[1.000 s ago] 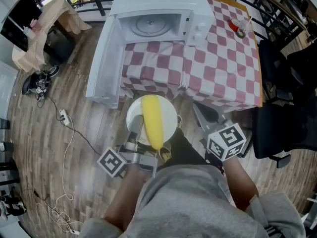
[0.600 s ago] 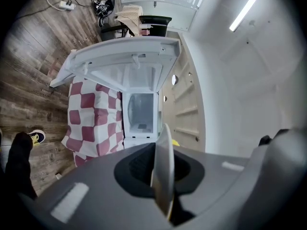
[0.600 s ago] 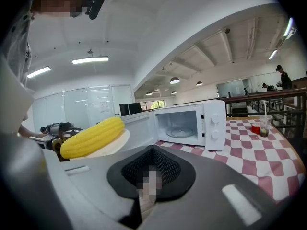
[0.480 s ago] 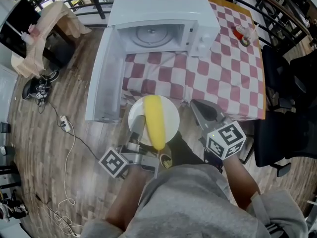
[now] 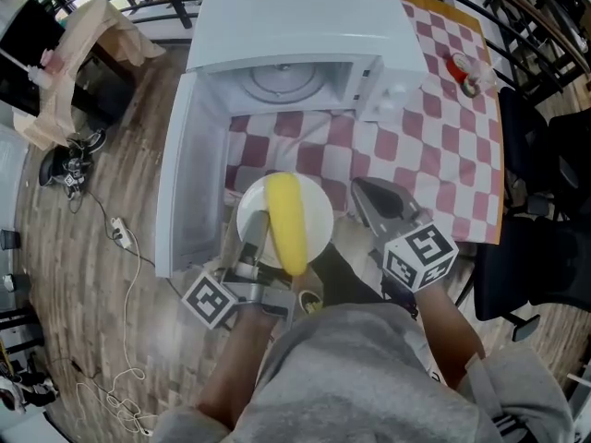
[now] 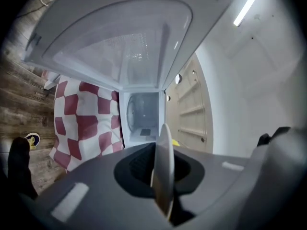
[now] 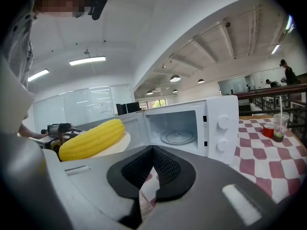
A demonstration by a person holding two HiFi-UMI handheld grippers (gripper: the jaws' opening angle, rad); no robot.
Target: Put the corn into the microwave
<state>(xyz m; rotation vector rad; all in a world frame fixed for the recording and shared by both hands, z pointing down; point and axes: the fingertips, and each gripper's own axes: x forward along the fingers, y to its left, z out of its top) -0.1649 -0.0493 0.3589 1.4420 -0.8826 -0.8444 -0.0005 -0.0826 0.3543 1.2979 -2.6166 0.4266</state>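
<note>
A yellow corn cob (image 5: pixel 284 221) lies on a white plate (image 5: pixel 316 212). My left gripper (image 5: pixel 255 233) is shut on the plate's near rim and holds it level in front of the table. In the left gripper view the plate (image 6: pixel 164 138) stands edge-on between the jaws of that gripper (image 6: pixel 159 169). The white microwave (image 5: pixel 295 26) stands open ahead, door (image 5: pixel 189 173) swung left, glass turntable (image 5: pixel 282 79) bare. My right gripper (image 5: pixel 380 201) is shut and empty, just right of the plate. From the right gripper (image 7: pixel 153 150) view, the corn (image 7: pixel 91 139) is at left and the microwave (image 7: pixel 221 128) ahead.
The microwave stands on a table with a red-and-white checked cloth (image 5: pixel 434 146). A red cup with a straw (image 5: pixel 464 70) sits at the cloth's far right. A black chair (image 5: pixel 545 173) is right of the table. A cable (image 5: pixel 120 238) and shoes (image 5: pixel 69 155) lie on the wood floor at left.
Both grippers and the plate with the corn have moved forward toward the open microwave; the table and the door now sit closer. Neither grip has changed.
</note>
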